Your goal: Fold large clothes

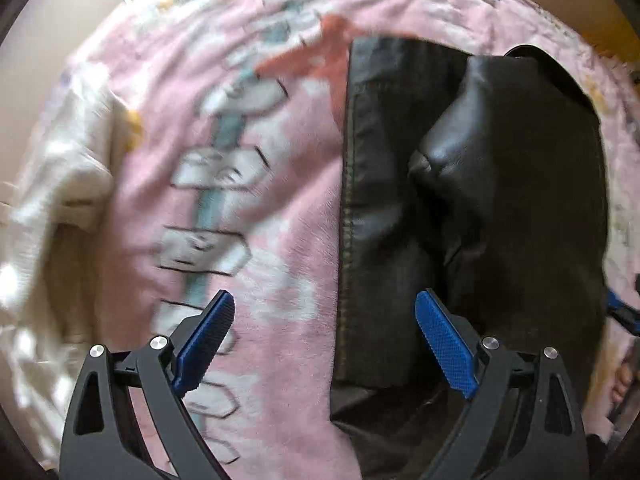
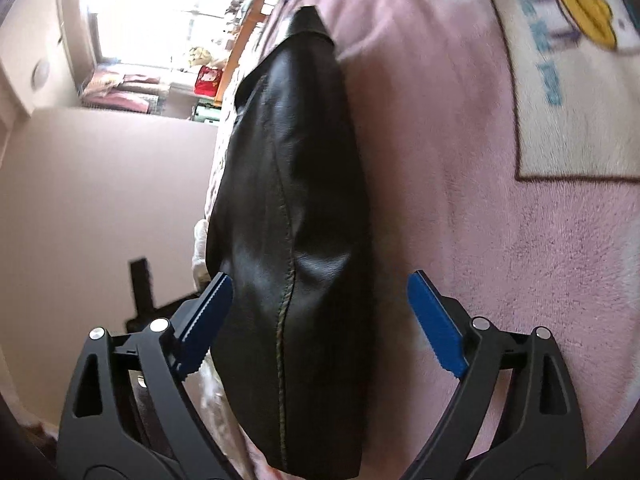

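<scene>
left gripper (image 1: 325,338) | right gripper (image 2: 320,320) | black frames | blue ridged pads | silver screws

We record daylight from a blown-out bright window (image 2: 168,12), soft sheen on the glossy black leather garment (image 2: 288,208), motion blur smearing the fuzzy pink printed blanket (image 1: 280,208) in the left view, and fisheye bending with dark vignetting at all edges.

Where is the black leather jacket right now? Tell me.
The black leather jacket lies on the pink printed blanket, on the right of the left wrist view; in the right wrist view it runs up the centre between the open fingers.
</scene>
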Motion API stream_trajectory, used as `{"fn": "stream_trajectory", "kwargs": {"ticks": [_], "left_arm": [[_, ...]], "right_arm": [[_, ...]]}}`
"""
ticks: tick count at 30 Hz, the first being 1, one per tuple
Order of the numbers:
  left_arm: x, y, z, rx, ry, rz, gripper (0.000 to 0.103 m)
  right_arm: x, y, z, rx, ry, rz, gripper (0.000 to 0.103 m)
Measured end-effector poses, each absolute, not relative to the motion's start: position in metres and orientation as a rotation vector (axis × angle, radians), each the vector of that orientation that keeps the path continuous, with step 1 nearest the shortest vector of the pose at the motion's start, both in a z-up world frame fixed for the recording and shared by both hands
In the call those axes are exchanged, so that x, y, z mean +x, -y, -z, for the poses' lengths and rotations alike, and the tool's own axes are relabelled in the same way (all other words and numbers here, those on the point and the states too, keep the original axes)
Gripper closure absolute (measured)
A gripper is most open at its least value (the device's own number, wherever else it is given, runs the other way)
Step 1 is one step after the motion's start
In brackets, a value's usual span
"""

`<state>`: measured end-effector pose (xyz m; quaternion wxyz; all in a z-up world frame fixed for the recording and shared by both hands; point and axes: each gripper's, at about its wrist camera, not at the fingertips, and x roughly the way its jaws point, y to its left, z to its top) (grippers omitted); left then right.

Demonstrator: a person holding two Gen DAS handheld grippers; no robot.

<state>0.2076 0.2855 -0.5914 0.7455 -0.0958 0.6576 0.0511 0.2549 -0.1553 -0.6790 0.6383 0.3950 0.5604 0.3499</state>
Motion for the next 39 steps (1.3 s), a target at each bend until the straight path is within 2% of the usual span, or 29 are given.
{"fn": "stream_trajectory", "kwargs": {"ticks": [6, 17, 24, 28, 33, 39], "left_arm": [[0.213, -0.297, 0.62, -0.326, -1.477, 0.106, 0.014], [0.229, -0.287, 0.626, -0.405, -1.435, 0.289, 0.014], [0.217, -0.321, 0.623, -0.665, -1.37, 0.457, 0.014], [0.21, -0.336, 0.607, -0.838, -1.243, 0.546, 0.014], [0.214, -0.292, 0.587, -0.692, -1.287, 0.571, 0.013], [0.223, -0.234, 0.609, -0.281, -1.419, 0.342, 0.013]], "right_arm": [[0.267, 0.152, 0.693, 0.976, -1.303, -0.838, 0.012], [0.264, 0.116, 0.687, 0.841, -1.301, -0.882, 0.01], [0.263, 0.121, 0.702, 0.963, -1.286, -0.922, 0.009], [0.262, 0.122, 0.703, 0.948, -1.287, -0.924, 0.009], [0.264, 0.111, 0.699, 0.919, -1.286, -0.914, 0.008], [0.263, 0.101, 0.694, 0.868, -1.284, -0.891, 0.007]]}}
